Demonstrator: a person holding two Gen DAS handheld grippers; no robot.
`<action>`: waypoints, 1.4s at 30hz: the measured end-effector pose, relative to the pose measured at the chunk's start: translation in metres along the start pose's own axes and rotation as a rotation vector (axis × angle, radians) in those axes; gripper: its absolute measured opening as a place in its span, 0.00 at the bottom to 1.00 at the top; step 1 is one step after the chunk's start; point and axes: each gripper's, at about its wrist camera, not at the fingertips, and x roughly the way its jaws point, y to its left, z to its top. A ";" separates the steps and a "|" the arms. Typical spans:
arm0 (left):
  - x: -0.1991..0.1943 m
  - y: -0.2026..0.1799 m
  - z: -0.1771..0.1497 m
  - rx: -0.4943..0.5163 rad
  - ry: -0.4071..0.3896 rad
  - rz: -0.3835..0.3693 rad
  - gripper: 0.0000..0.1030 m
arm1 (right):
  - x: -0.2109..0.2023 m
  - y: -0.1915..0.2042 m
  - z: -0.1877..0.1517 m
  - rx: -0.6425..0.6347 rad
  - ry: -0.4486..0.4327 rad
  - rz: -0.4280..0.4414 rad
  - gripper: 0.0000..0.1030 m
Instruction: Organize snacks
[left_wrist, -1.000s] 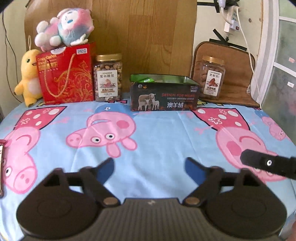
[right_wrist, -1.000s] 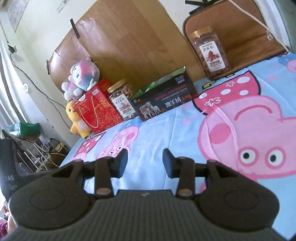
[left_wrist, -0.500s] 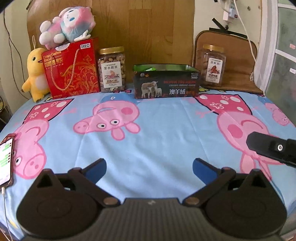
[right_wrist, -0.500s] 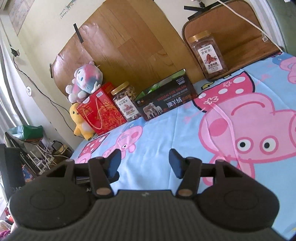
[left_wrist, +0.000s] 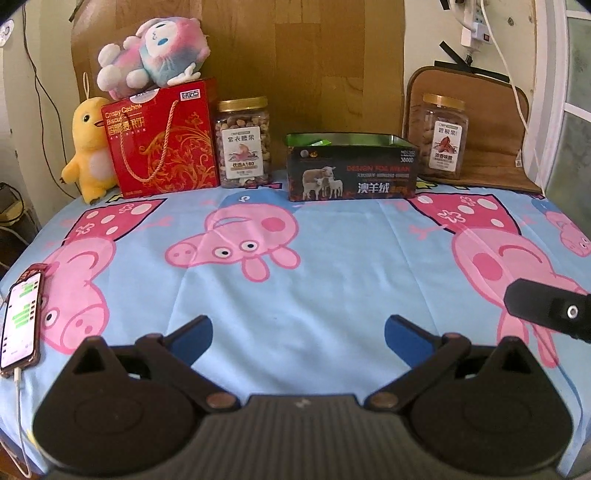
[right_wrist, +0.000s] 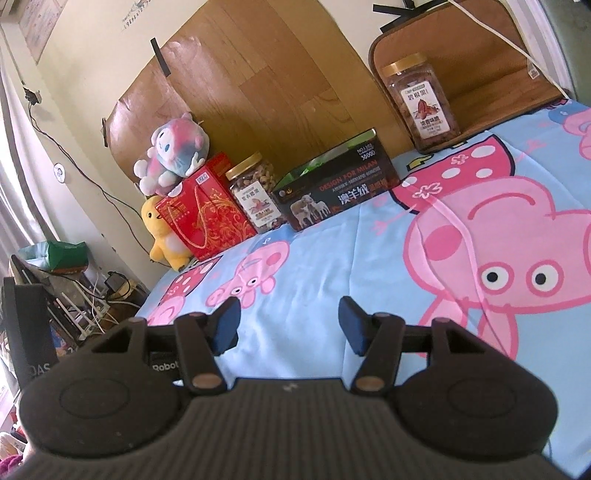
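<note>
Both grippers' fingers (left_wrist: 192, 334) wider vs earlier, empty

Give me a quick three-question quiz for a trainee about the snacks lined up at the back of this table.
1. True or false: the dark tin stands between two nut jars.
2. What sits on top of the red gift box? A) phone B) pink plush toy C) jar
3. Fill in: the left gripper holds ____.

Key: 1 true: one jar is left of it, the other jar right. 2 B. 3 nothing; its fingers stand wide apart.
</note>
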 end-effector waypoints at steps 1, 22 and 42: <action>0.000 0.000 0.000 0.000 -0.003 0.003 1.00 | 0.000 0.000 0.000 0.000 -0.002 0.000 0.60; -0.007 0.006 -0.002 -0.020 -0.026 -0.075 1.00 | -0.008 0.011 -0.003 -0.072 -0.081 -0.077 0.75; -0.009 0.010 -0.016 -0.108 -0.014 -0.095 1.00 | -0.006 0.014 -0.011 -0.092 -0.108 -0.154 0.93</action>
